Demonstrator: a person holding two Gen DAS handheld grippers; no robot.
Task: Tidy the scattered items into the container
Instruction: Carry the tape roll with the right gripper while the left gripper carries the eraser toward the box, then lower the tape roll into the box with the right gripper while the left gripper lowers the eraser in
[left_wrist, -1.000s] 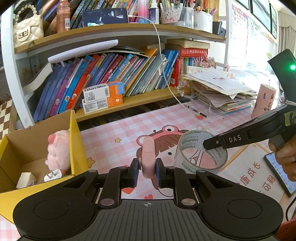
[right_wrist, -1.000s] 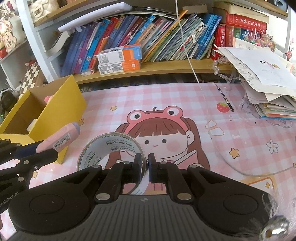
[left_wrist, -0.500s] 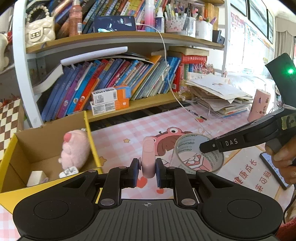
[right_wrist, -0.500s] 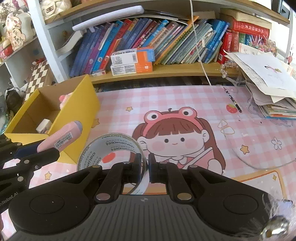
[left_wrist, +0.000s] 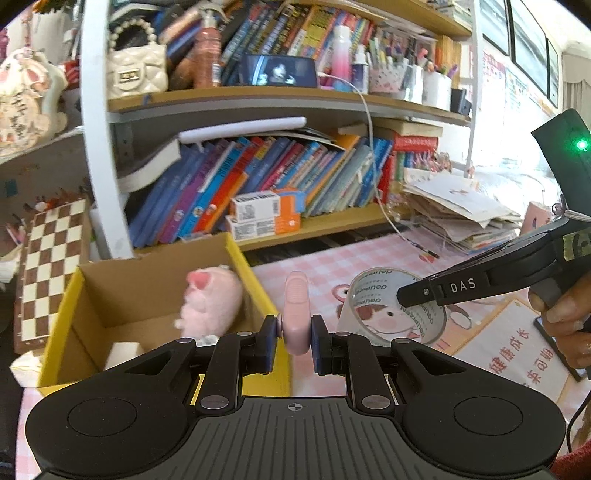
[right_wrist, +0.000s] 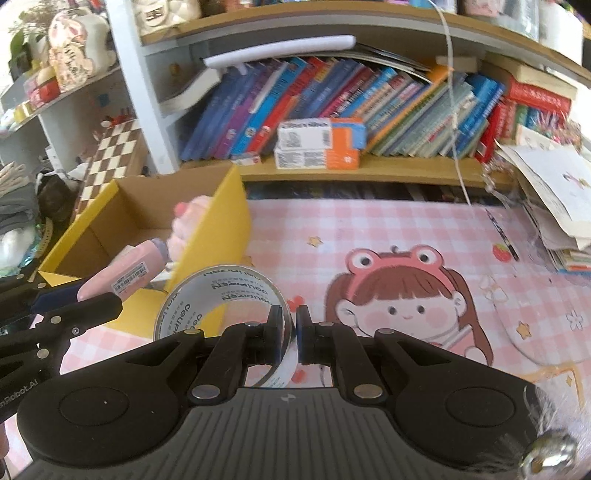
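My left gripper (left_wrist: 294, 326) is shut on a pink tube-shaped item (left_wrist: 296, 310), held above the near right corner of the yellow cardboard box (left_wrist: 255, 284). A pink plush toy (left_wrist: 210, 302) and small white items lie inside the box. To the right, my right gripper (left_wrist: 406, 295) is shut on the wall of a clear tape roll (left_wrist: 391, 306). In the right wrist view the right gripper (right_wrist: 289, 325) pinches the tape roll (right_wrist: 218, 295) just beside the box (right_wrist: 221, 229), and the pink item (right_wrist: 125, 273) in the left gripper (right_wrist: 83, 295) points into the box.
A bookshelf (left_wrist: 325, 225) full of books stands behind the box. A checkered board (left_wrist: 51, 258) leans at the left. A paper stack (left_wrist: 458, 214) and a phone (left_wrist: 554, 343) lie at the right on the pink checked mat (right_wrist: 406, 236). A person's hand (left_wrist: 565, 310) holds the right gripper.
Both grippers have moved left toward the yellow box, carrying the pink item and the tape roll; the box now appears larger and nearer in both views.
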